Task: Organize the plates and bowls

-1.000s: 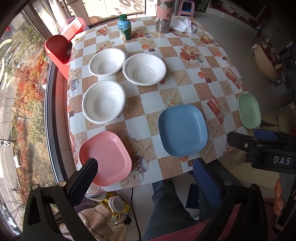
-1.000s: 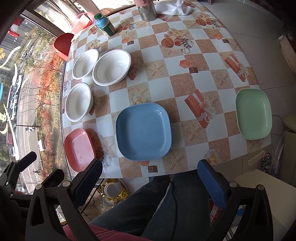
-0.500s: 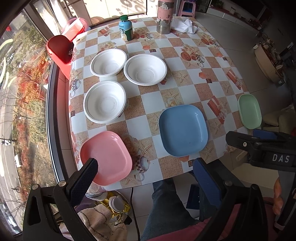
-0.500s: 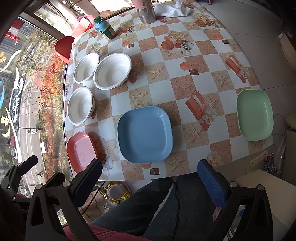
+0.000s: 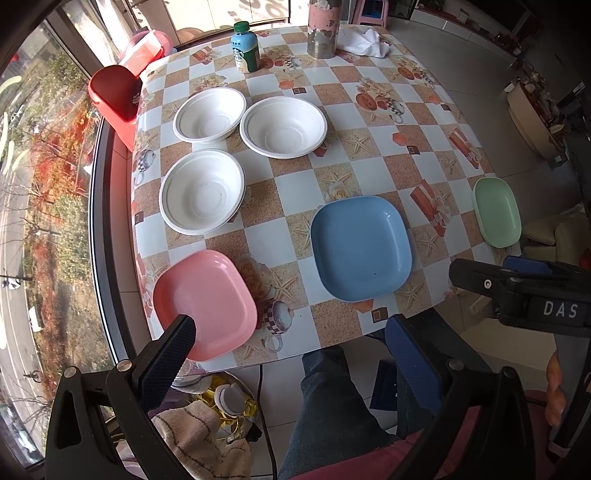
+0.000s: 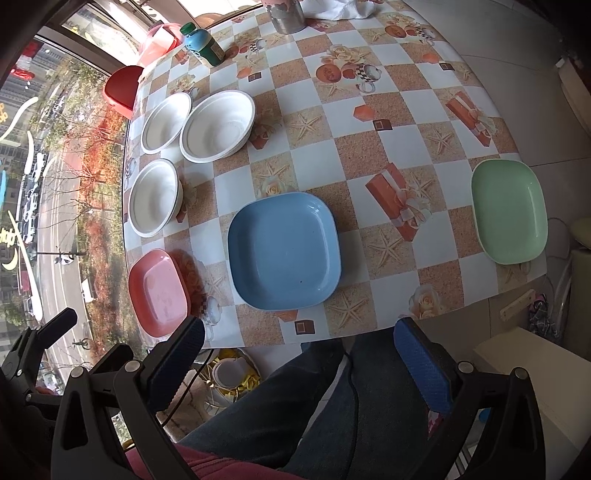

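Observation:
Three white bowls stand at the table's left: one near (image 5: 202, 192) (image 6: 154, 197), one far left (image 5: 209, 114) (image 6: 166, 122), one beside it (image 5: 283, 127) (image 6: 218, 126). A pink plate (image 5: 205, 302) (image 6: 159, 288) lies at the near left corner, a blue plate (image 5: 360, 247) (image 6: 283, 250) at the near middle, a green plate (image 5: 496, 211) (image 6: 509, 211) at the right edge. My left gripper (image 5: 291, 338) is open and empty, above the near edge by the pink plate. My right gripper (image 6: 299, 354) is open and empty, held off the table's near edge.
A green-capped bottle (image 5: 245, 48) (image 6: 202, 45), a metal cup (image 5: 322, 31) and a white cloth (image 5: 364, 40) stand at the far side. A red chair (image 5: 115, 94) sits past the left edge. The person's legs (image 6: 295, 398) are under the near edge.
Both grippers have moved slightly forward and toward the table; the plates and bowls look a little nearer. Nothing on the table has moved.

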A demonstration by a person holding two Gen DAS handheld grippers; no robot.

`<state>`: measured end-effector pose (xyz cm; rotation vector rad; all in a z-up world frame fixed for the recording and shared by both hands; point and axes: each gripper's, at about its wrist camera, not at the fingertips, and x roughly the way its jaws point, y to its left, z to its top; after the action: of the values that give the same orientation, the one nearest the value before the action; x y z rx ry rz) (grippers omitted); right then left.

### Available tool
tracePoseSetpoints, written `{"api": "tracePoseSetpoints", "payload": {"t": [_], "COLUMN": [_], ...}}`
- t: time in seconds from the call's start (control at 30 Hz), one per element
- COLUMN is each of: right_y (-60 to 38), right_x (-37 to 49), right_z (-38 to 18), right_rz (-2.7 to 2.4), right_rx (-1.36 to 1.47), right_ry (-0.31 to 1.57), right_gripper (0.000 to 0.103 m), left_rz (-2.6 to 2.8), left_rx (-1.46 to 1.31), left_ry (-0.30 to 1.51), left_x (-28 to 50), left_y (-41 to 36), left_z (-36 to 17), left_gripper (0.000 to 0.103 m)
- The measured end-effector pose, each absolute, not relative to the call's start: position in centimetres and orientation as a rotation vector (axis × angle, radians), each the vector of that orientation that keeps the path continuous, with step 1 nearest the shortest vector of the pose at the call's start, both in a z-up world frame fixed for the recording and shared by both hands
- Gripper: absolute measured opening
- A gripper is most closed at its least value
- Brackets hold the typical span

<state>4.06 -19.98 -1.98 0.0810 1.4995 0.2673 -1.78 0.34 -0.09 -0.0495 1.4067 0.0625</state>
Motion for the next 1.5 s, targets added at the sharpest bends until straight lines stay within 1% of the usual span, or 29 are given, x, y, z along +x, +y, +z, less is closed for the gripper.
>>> {"api": "tracePoseSetpoints", "payload": {"t": [0.2,0.37,0.53,0.7,0.9,1.17,1.5], "right_y": [-20.5,-20.9,-21.8,-22.1,-23.4,-24.8,-23.7], "right_x": [4.6,5.3,5.7,6.4,7.4,9.0,11.1], "right_z": [-2.1,-1.9,-4.1,-6.7,-8.3,-11.4,-14.5], "right_rz": [0.267,0.244,0.221,0.214,0.175,0.134,0.178], "right_rx": [0.095,0.066,0.073,0.004,-0.072,-0.132,-0.205], "right_ry": [1.505,1.475,1.531,1.571,1.615,1.660,1.633], "right_gripper": [0.103,0.103,0.103,0.103,0.103,0.103,0.103], "left_rz": [0.097,0.140,0.170,0.189,0.206,0.254,0.306], "left_rx": [-0.029,-0.044,-0.043,-0.061,-0.121,-0.149,-0.139], "left_ry": [1.365,1.391,1.431,1.462,1.535,1.550,1.552], "left_x": [-1.3,-0.7,0.2,1.3,2.6,4.3,5.6], "left_y": [1.0,2.1,1.6,0.6,0.0,-0.4,-0.6], "left_z": [-0.1,-1.7,-4.3,-6.4,-9.1,-12.5,-16.3], "left_gripper": [0.103,0.103,0.103,0.103,0.103,0.103,0.103]}}
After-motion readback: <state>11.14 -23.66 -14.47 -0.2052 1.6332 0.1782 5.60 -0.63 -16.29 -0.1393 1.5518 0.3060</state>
